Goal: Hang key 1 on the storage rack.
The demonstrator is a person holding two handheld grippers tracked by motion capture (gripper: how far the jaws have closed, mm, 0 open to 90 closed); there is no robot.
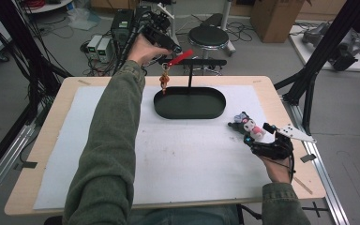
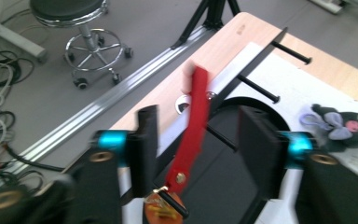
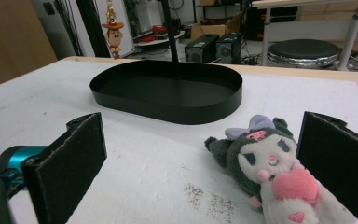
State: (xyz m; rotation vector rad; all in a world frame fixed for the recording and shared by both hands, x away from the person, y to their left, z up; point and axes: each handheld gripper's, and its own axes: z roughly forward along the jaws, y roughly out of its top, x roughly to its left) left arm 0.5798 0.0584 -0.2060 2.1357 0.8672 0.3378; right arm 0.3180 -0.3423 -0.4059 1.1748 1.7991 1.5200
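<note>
A red strap [image 1: 180, 58] hangs from the crossbar [image 1: 201, 62] of a black stand, with a small orange figure charm [image 1: 163, 82] dangling below it. My left gripper [image 1: 176, 49] is at the strap, held high over the far edge of the table. In the left gripper view its jaws [image 2: 200, 114] stand apart on either side of the red strap [image 2: 191, 135] without pressing it. A grey-and-white plush toy [image 1: 249, 126] lies on the mat at the right. My right gripper [image 3: 203, 126] rests open around the plush toy [image 3: 270, 168], which lies close to the right-hand jaw.
The stand's black oval tray [image 1: 190, 115] sits at the far middle of the white mat [image 1: 192, 159], with its post [image 1: 190, 75] rising behind. Empty pegs [image 2: 258, 88] stick out of the crossbar. A stool [image 1: 208, 36] and electronics boxes [image 1: 101, 47] stand on the floor beyond the table.
</note>
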